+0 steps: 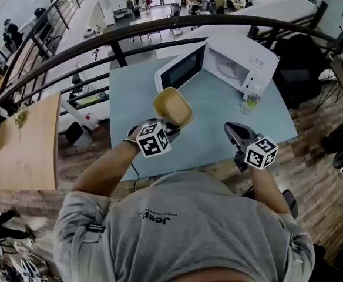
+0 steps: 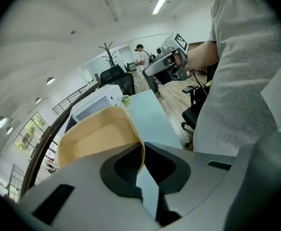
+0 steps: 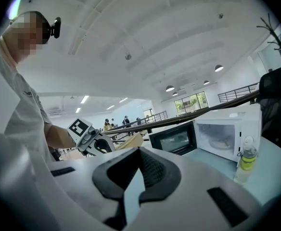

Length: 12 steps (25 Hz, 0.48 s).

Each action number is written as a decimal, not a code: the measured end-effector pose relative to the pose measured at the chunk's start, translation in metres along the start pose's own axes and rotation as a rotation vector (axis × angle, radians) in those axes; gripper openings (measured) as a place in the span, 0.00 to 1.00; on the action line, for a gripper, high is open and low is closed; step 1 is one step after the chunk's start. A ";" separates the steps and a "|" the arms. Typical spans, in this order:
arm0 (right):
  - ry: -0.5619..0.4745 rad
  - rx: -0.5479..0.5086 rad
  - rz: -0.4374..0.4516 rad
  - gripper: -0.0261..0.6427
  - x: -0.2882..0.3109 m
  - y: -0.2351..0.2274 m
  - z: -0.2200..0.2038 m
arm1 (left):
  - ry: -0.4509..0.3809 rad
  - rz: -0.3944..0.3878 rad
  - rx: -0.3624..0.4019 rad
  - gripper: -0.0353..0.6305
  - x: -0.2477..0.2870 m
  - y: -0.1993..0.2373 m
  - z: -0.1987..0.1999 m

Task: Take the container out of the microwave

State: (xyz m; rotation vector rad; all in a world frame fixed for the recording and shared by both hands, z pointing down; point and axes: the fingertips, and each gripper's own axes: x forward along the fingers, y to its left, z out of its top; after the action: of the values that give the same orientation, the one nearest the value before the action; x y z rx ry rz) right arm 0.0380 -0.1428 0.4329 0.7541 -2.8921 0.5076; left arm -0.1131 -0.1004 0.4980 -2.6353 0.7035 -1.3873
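Observation:
The tan container (image 1: 172,106) hangs over the light blue table (image 1: 215,110), in front of the white microwave (image 1: 242,60), whose door (image 1: 180,69) stands open. My left gripper (image 1: 170,124) is shut on the container's near rim. In the left gripper view the rim (image 2: 139,143) sits pinched between the pads and the empty tan bowl (image 2: 95,136) spreads beyond them. My right gripper (image 1: 229,128) floats to the right of the container, apart from it, jaws together and empty. The right gripper view shows its shut jaws (image 3: 139,150) facing the microwave (image 3: 227,134), with the left gripper (image 3: 90,138) off to the left.
A small bottle with yellow-green liquid (image 1: 251,100) stands by the microwave's right front corner. A dark curved railing (image 1: 160,31) runs behind the table. A black chair (image 1: 298,63) is at the right, and a wooden table (image 1: 27,140) at the left.

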 end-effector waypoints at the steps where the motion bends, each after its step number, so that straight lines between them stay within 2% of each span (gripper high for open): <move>1: -0.001 -0.008 0.015 0.07 -0.004 0.001 -0.001 | 0.008 0.012 -0.019 0.10 0.003 -0.009 0.000; 6: 0.003 -0.037 0.086 0.07 -0.015 0.009 -0.007 | 0.055 0.057 -0.075 0.10 0.012 -0.049 0.003; 12: 0.026 -0.044 0.174 0.07 -0.008 0.040 -0.018 | 0.130 0.099 -0.107 0.10 -0.008 -0.082 -0.021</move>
State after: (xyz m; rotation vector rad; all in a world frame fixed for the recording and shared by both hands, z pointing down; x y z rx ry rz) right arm 0.0255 -0.1000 0.4364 0.4882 -2.9494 0.4647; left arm -0.1048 -0.0204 0.5271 -2.5656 0.9346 -1.5454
